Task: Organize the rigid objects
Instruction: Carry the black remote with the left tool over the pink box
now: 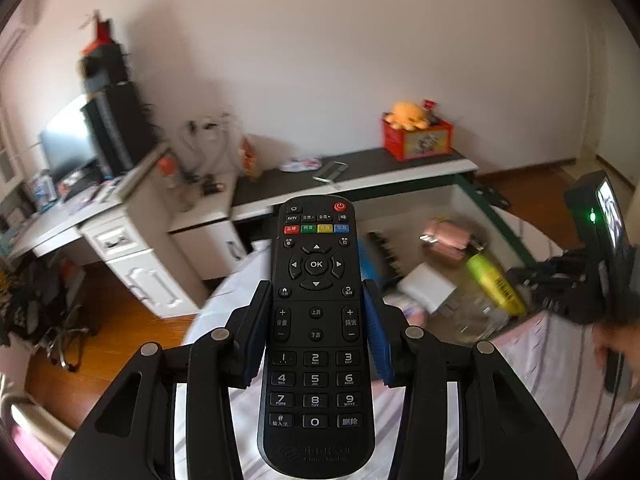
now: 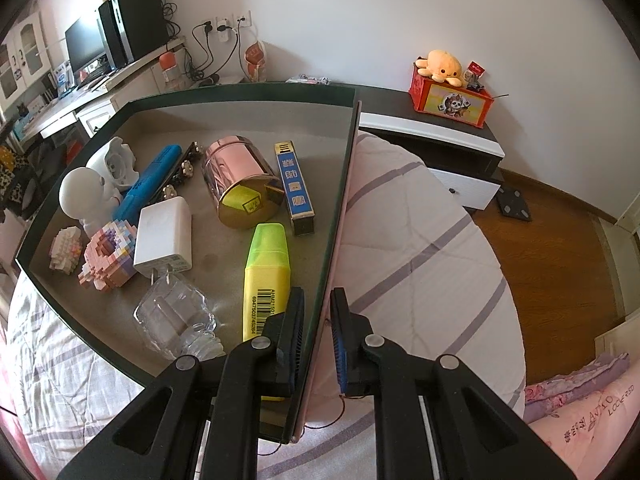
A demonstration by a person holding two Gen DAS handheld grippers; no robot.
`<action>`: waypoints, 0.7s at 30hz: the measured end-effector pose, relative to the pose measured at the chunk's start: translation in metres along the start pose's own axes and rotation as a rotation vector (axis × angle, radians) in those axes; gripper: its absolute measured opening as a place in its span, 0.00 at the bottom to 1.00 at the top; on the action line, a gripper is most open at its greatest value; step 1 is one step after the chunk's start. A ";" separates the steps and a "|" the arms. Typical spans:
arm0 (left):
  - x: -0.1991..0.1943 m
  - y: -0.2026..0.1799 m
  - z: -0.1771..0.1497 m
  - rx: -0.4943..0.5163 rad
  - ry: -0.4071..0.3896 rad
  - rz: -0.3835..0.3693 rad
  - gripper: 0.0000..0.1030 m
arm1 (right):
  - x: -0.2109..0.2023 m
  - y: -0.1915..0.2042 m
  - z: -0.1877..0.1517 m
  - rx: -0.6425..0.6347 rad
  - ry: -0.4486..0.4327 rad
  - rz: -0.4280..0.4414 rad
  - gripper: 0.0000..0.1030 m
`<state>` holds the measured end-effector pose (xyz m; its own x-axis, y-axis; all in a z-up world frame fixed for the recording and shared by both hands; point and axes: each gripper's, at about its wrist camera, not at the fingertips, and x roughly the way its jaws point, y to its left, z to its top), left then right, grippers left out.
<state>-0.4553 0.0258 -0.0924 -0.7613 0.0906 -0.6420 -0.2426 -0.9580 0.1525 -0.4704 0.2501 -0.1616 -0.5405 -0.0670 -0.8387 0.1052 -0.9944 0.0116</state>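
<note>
Remote (image 1: 316,320), stiff, light and slick plastic, sits lengthwise in my left gripper (image 1: 316,320), fingers (image 1: 256,328) clamped on its sides near the middle, a balanced hold, raised over the bed (image 1: 552,360). My right gripper (image 2: 318,344) is clenched on the box (image 2: 344,184) wall, steadying it beside the highlighter (image 2: 266,276).

In the left wrist view the remote control (image 1: 316,336) hides much of the box behind it, and the highlighter (image 1: 494,284), pink tin (image 1: 448,240) and bench (image 1: 120,208) are smeared by blur. In the right wrist view the left finger of the right tool (image 2: 316,320) covers the yellow highlighter's (image 2: 266,276) lower end, and the box wall (image 2: 340,208) hides the bed (image 2: 420,240) beneath it.
</note>
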 end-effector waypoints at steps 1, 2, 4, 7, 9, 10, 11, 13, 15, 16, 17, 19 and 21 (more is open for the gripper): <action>0.010 -0.009 0.005 0.009 0.016 -0.018 0.43 | 0.000 0.000 0.000 0.001 0.000 0.001 0.13; 0.021 -0.018 0.009 0.015 0.039 -0.032 0.43 | 0.000 0.000 0.000 0.003 0.000 0.002 0.13; 0.038 -0.036 0.012 0.032 0.065 -0.053 0.43 | 0.001 -0.001 0.000 0.003 0.002 0.003 0.13; 0.064 -0.051 0.017 0.012 0.108 -0.096 0.43 | 0.002 -0.002 0.000 0.009 0.006 0.011 0.13; 0.078 -0.057 0.018 -0.015 0.133 -0.103 0.43 | 0.002 -0.002 0.000 0.009 0.009 0.014 0.13; 0.086 -0.059 0.018 -0.026 0.145 -0.105 0.43 | 0.002 -0.003 0.000 0.009 0.010 0.016 0.13; 0.092 -0.061 0.017 -0.029 0.156 -0.098 0.43 | 0.003 -0.003 0.000 0.009 0.010 0.018 0.14; 0.102 -0.064 0.015 -0.034 0.172 -0.082 0.43 | 0.003 -0.003 0.000 0.008 0.010 0.021 0.14; 0.112 -0.064 0.014 -0.051 0.190 -0.069 0.43 | 0.003 -0.004 0.000 0.009 0.010 0.024 0.14; 0.114 -0.063 0.012 -0.059 0.196 -0.062 0.43 | 0.003 -0.004 0.000 0.009 0.010 0.025 0.14; 0.116 -0.063 0.011 -0.063 0.198 -0.058 0.43 | 0.003 -0.004 0.000 0.010 0.010 0.028 0.14; 0.117 -0.063 0.008 -0.084 0.199 -0.057 0.43 | 0.004 -0.005 0.000 0.017 0.013 0.035 0.14; 0.120 -0.064 0.007 -0.100 0.202 -0.068 0.43 | 0.004 -0.006 -0.001 0.022 0.012 0.037 0.15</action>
<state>-0.5350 0.0999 -0.1741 -0.6073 0.1088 -0.7870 -0.2203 -0.9748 0.0352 -0.4723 0.2555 -0.1653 -0.5261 -0.1031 -0.8441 0.1065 -0.9928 0.0549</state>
